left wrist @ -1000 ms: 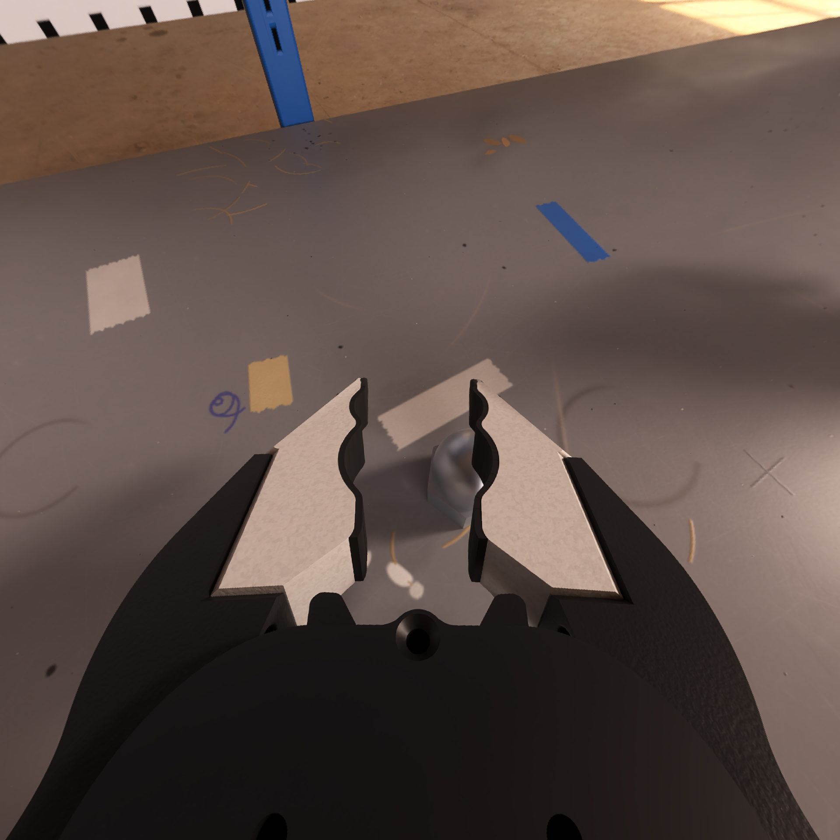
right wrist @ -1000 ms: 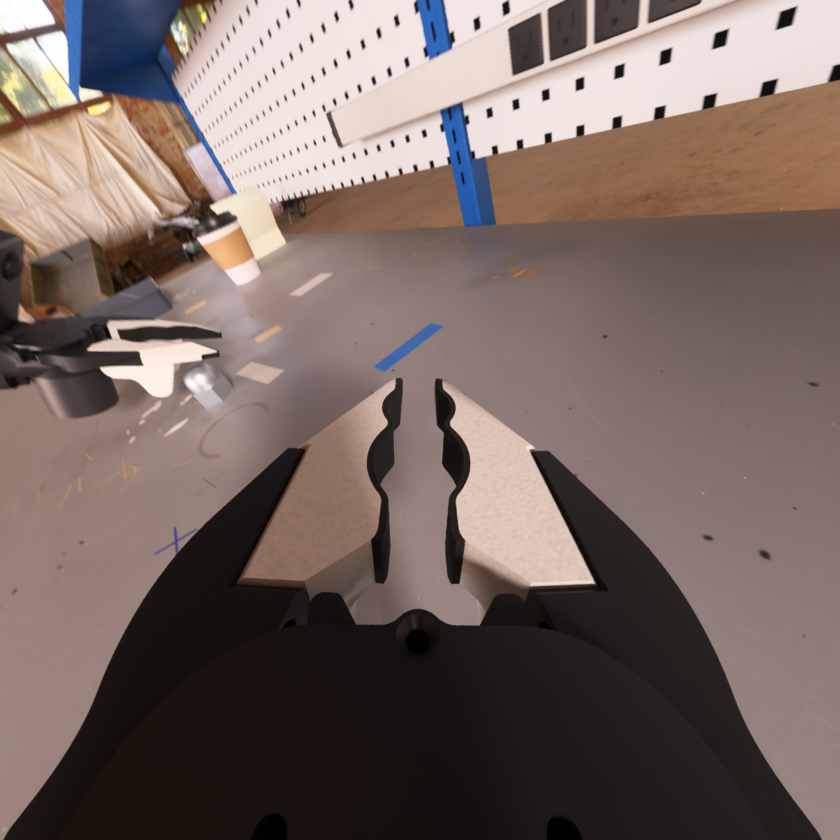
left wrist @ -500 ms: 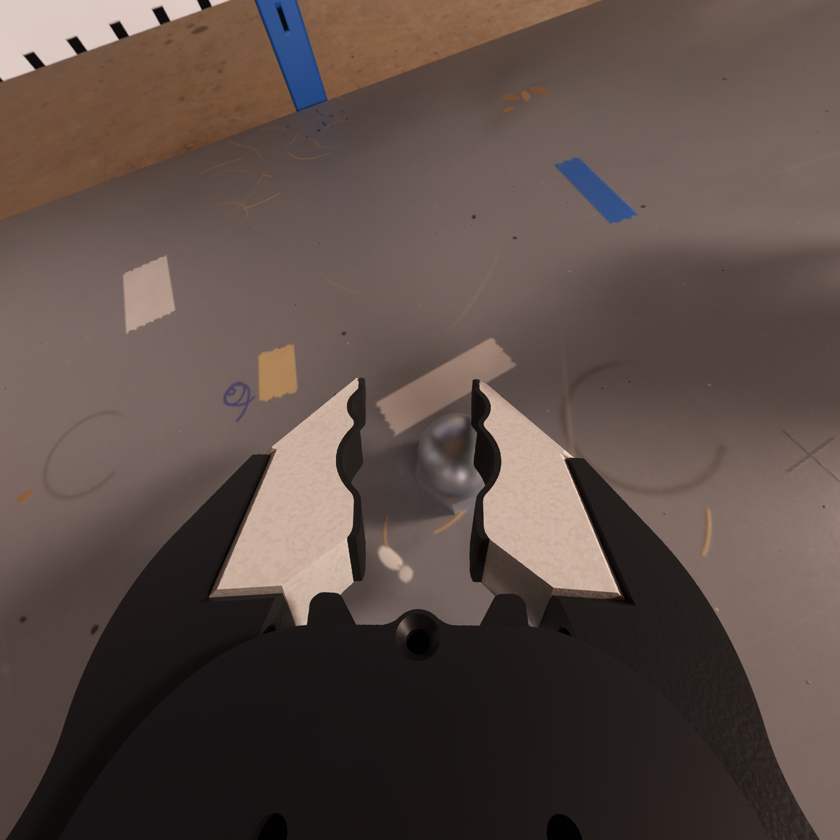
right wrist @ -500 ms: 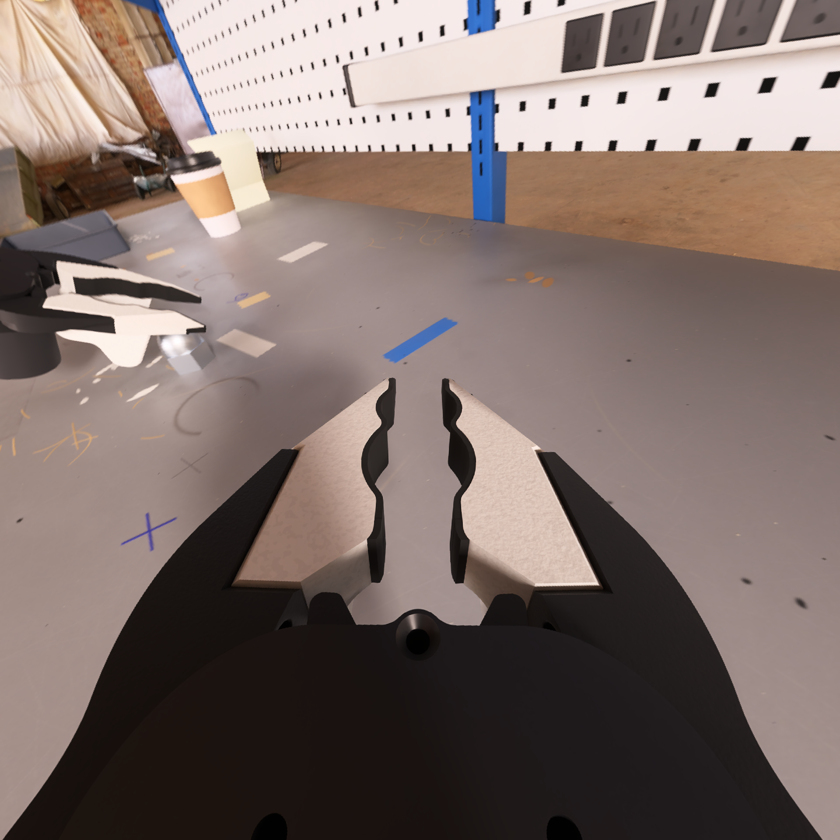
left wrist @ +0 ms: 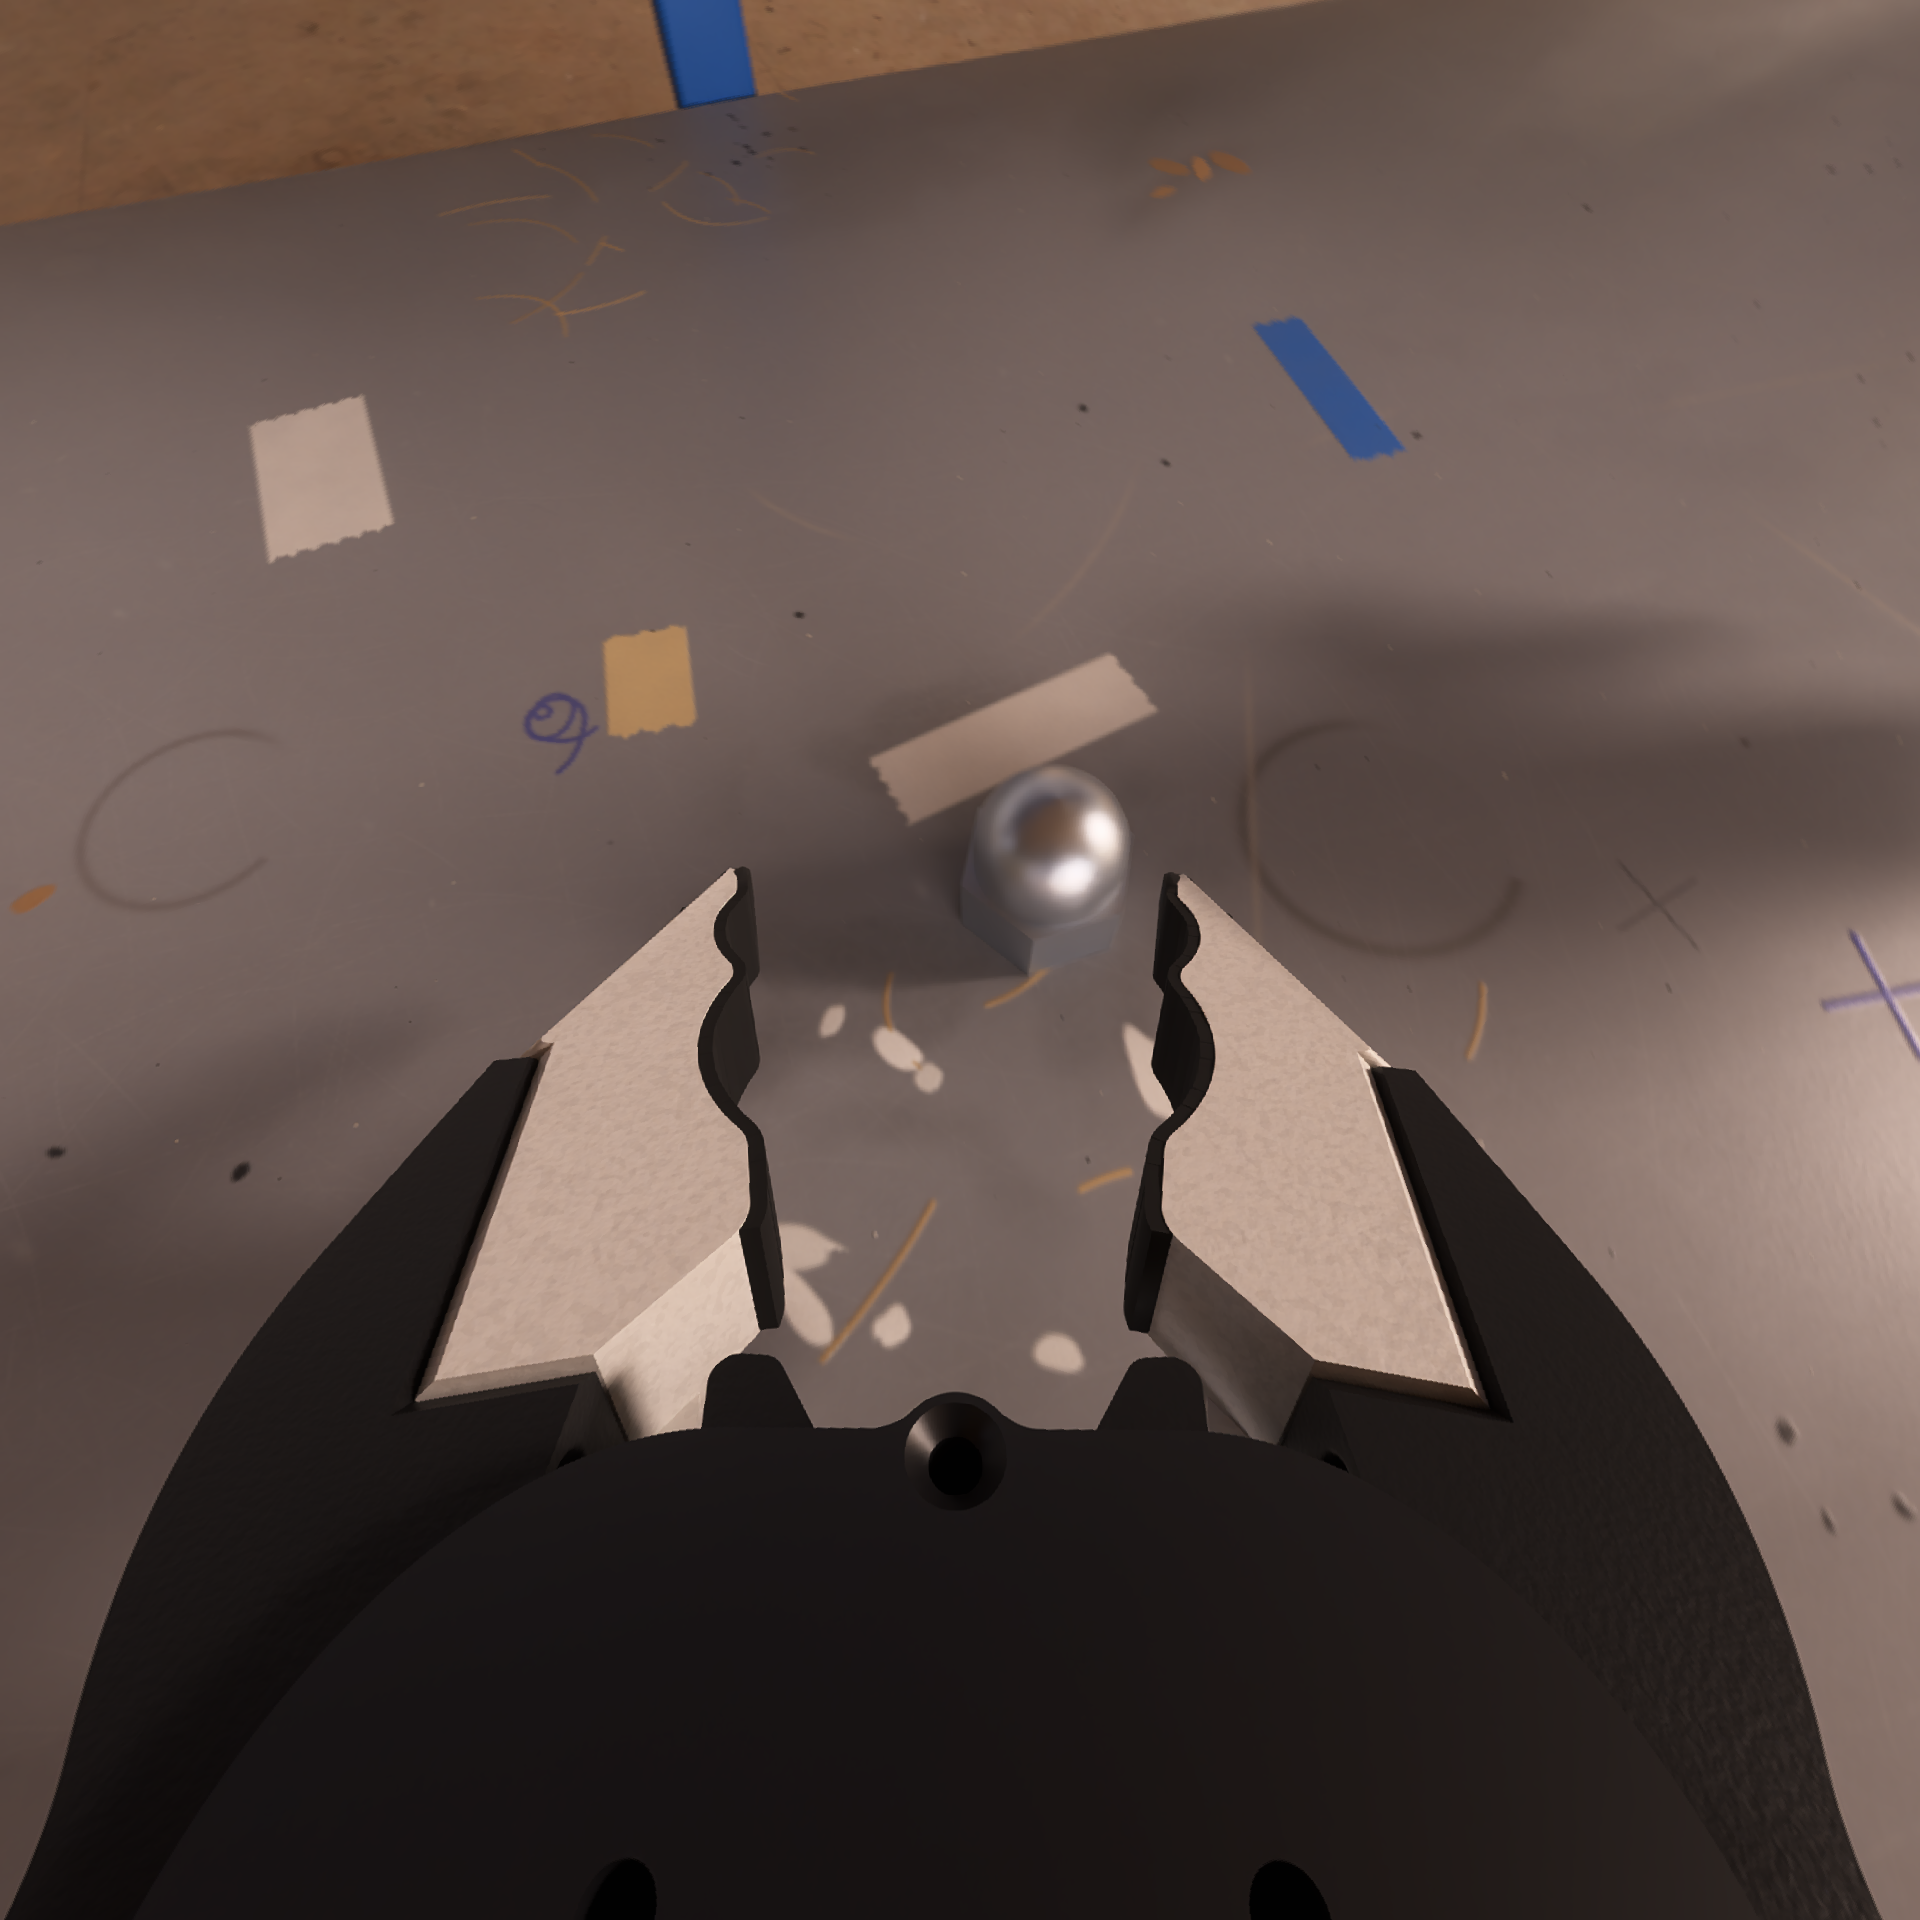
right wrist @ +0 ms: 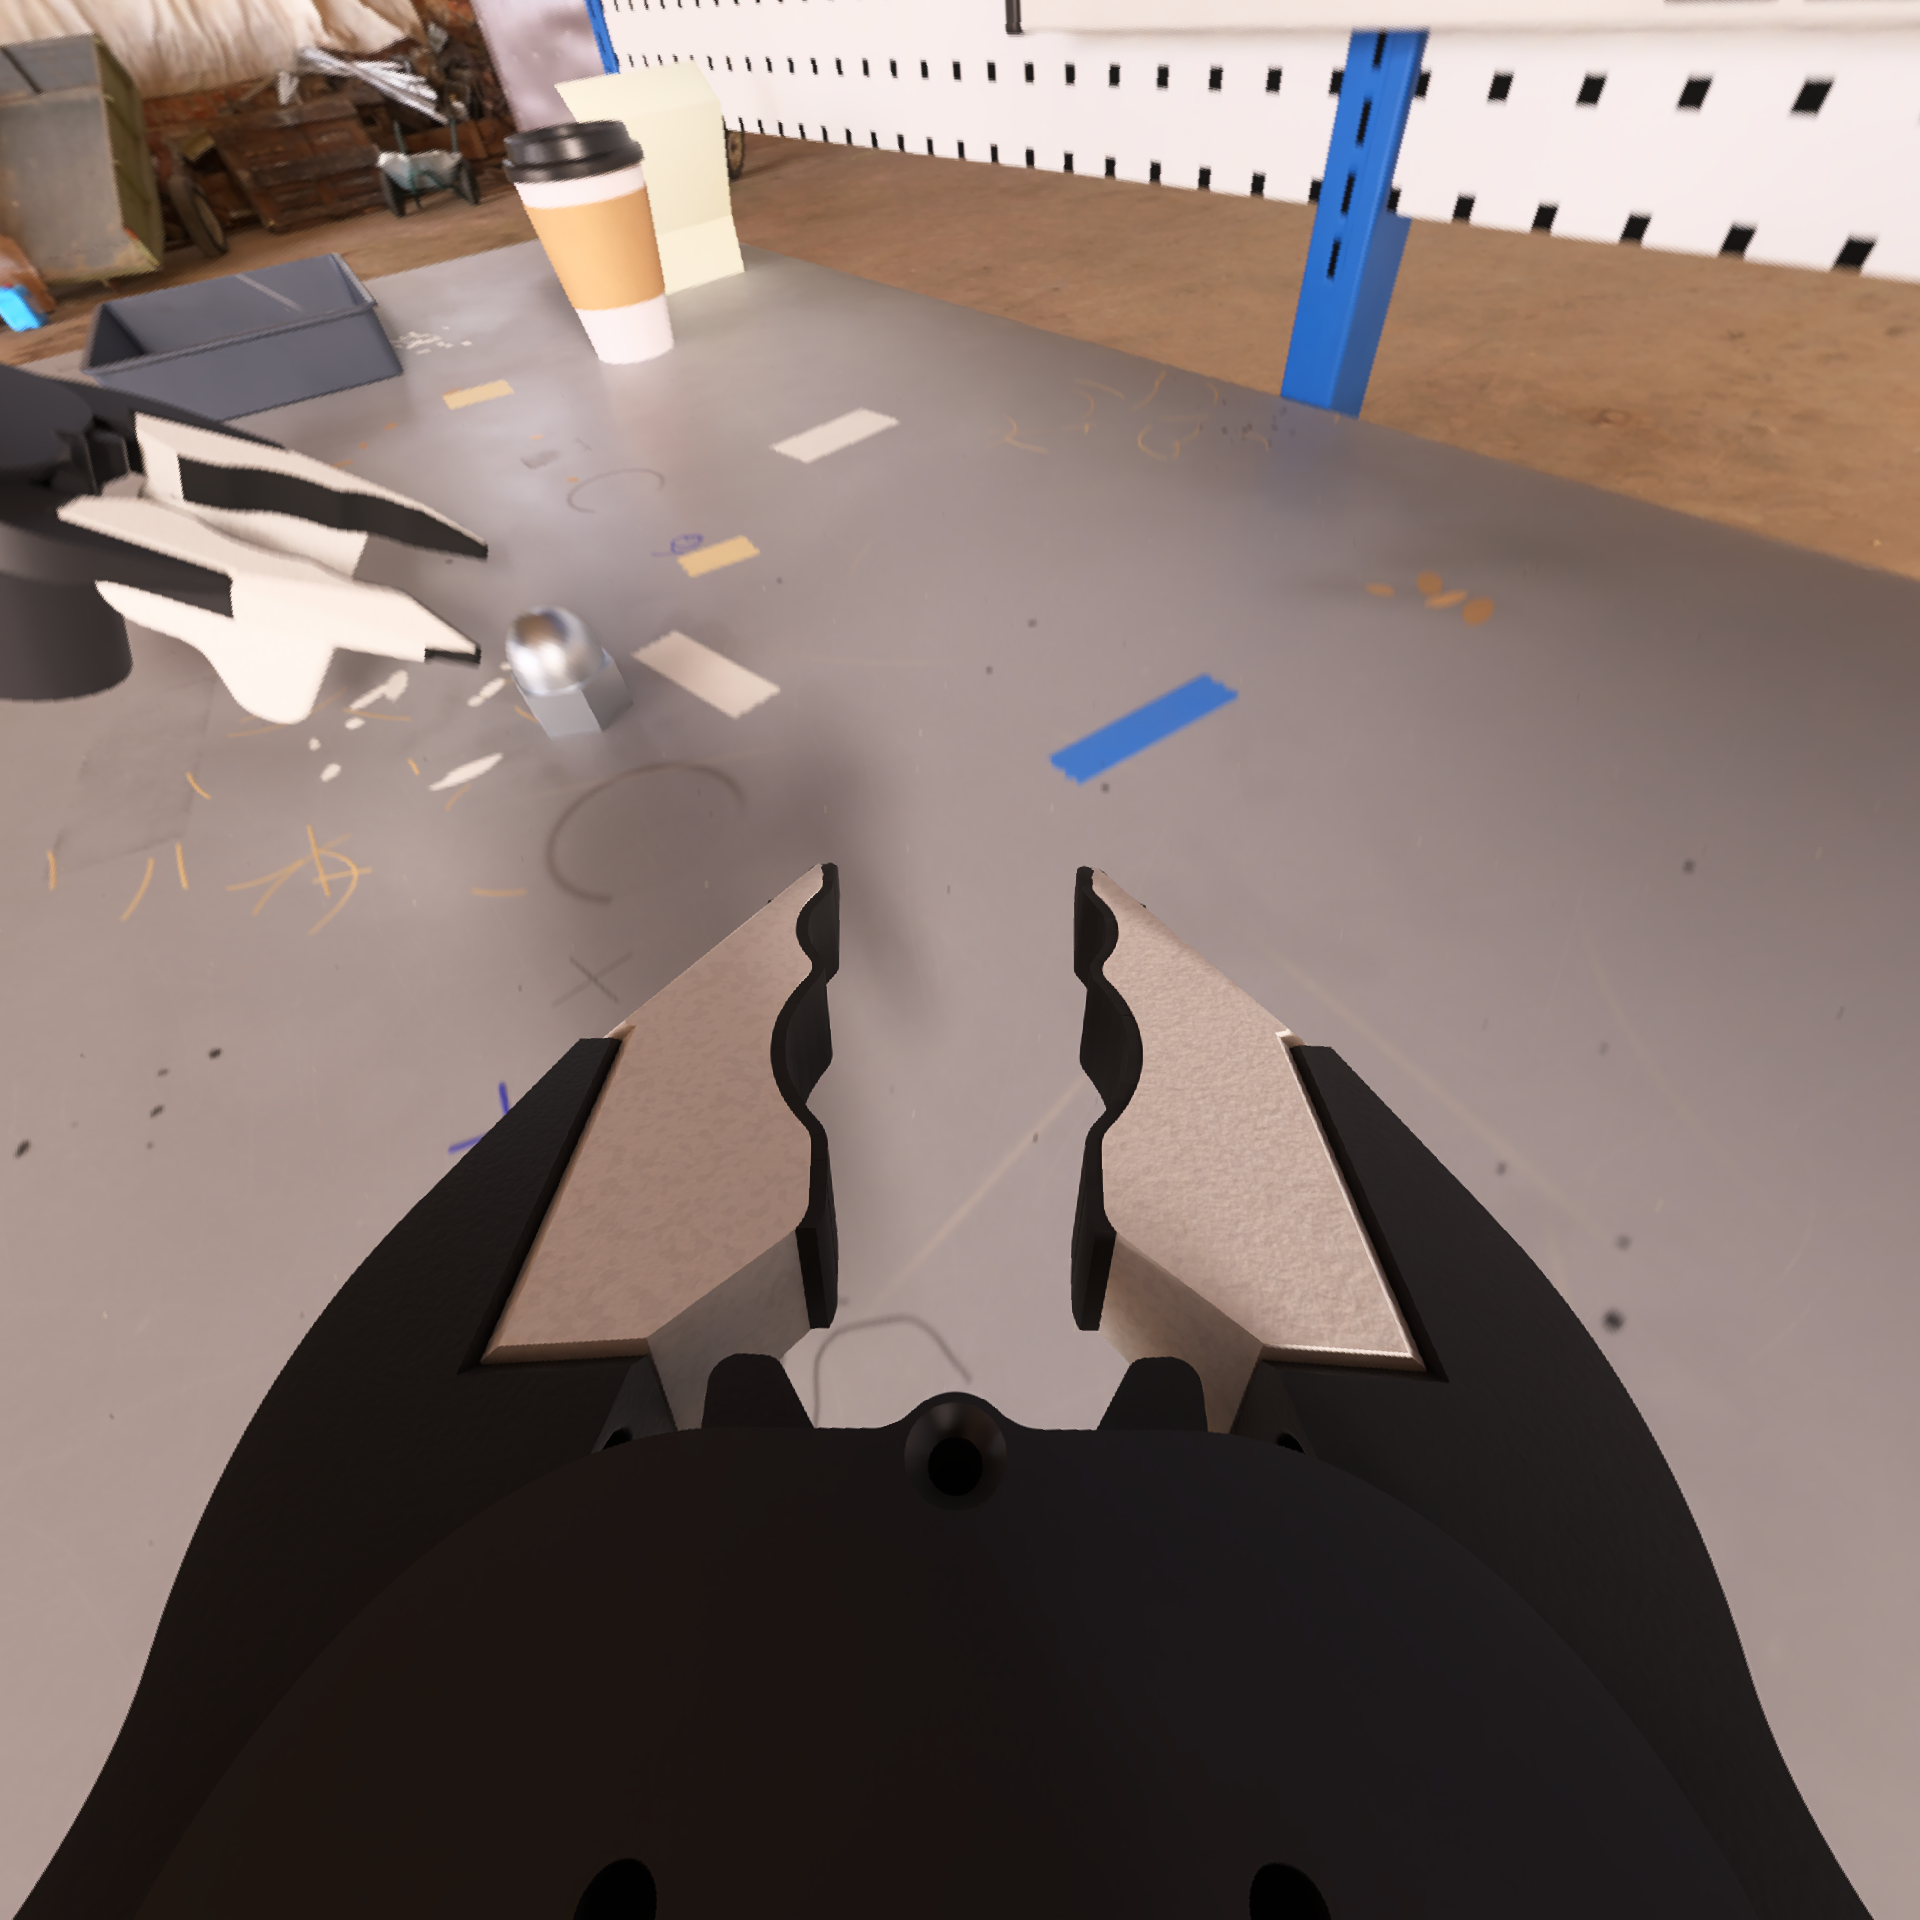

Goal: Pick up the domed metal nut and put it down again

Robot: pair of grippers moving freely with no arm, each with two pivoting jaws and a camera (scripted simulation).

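The domed metal nut (left wrist: 1047, 864) stands upright on the grey table, dome up, just beyond my left gripper's fingertips. My left gripper (left wrist: 954, 894) is open and empty, a little above the table and short of the nut. In the right wrist view the nut (right wrist: 561, 665) stands at the left, just past the left gripper (right wrist: 473, 597), which comes in from the left edge. My right gripper (right wrist: 954, 883) is open and empty, over bare table well to the right of the nut.
A paper coffee cup (right wrist: 597, 239) and a grey open bin (right wrist: 239, 332) stand at the far left of the table. A blue upright post (right wrist: 1345, 218) and a pegboard wall stand behind. Tape strips (left wrist: 1013, 732) and pen marks lie flat on the table.
My left gripper has opened wide and drawn back from the nut, which now stands free on the table. My right gripper has opened wider and tilted down towards the table.
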